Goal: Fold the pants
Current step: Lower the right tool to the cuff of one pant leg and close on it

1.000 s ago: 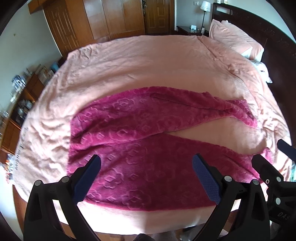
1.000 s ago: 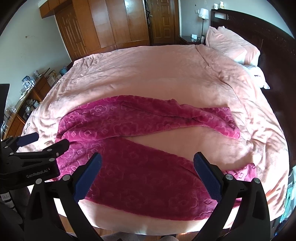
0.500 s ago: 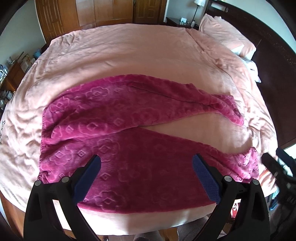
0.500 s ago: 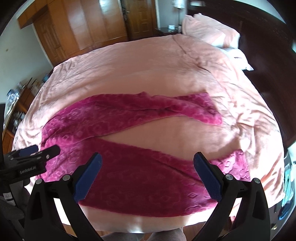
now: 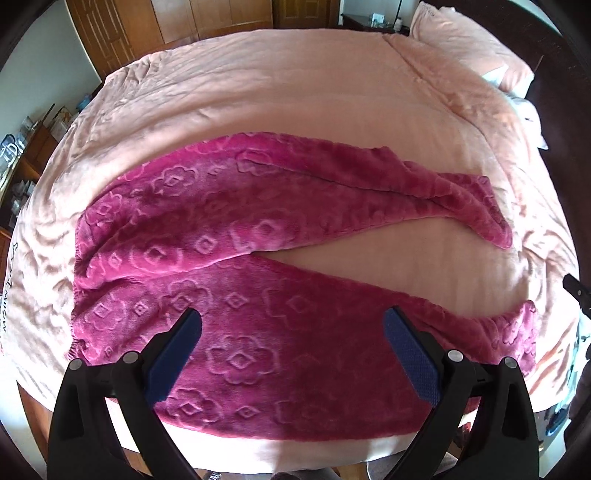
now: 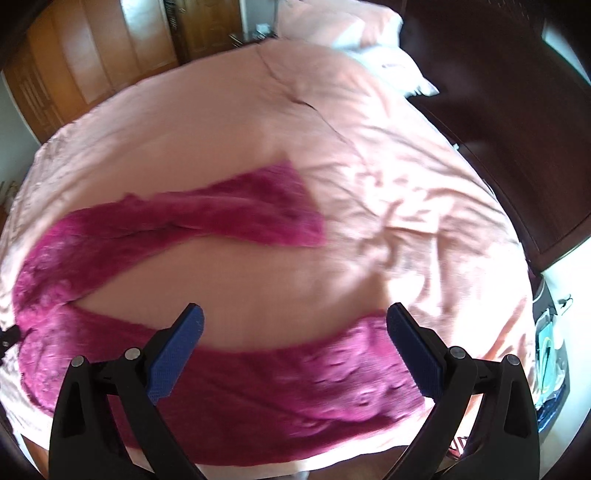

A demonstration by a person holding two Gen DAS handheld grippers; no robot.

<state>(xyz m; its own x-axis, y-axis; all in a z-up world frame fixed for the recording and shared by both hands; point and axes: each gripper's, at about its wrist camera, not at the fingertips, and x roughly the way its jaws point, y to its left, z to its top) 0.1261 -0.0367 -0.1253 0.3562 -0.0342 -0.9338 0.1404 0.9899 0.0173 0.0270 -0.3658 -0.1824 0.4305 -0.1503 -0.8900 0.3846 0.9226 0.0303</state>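
The bed [image 5: 295,96], under a peach cover, fills both views, and the magenta fleece pants [image 5: 236,280] lie flat on its near half, waistband toward the wooden wardrobe [image 5: 177,18], 2 legs splayed toward the dark headboard [image 6: 498,92].

Over the last second both cameras have swung apart. The left gripper [image 5: 291,354] now looks down on the seat and near leg, closer than before; the right gripper [image 6: 293,349] has slid toward the near leg's cuff [image 6: 373,354], its view smeared by motion. I read this as each tool heading for an end of the near leg, to lift it over the far one. Nothing is grasped yet: both sets of jaws stand wide apart, empty above the cloth.

The near leg runs just beside the bed's front edge. Open cover between the legs and beyond the far leg [image 5: 424,192] leaves room for the fold.
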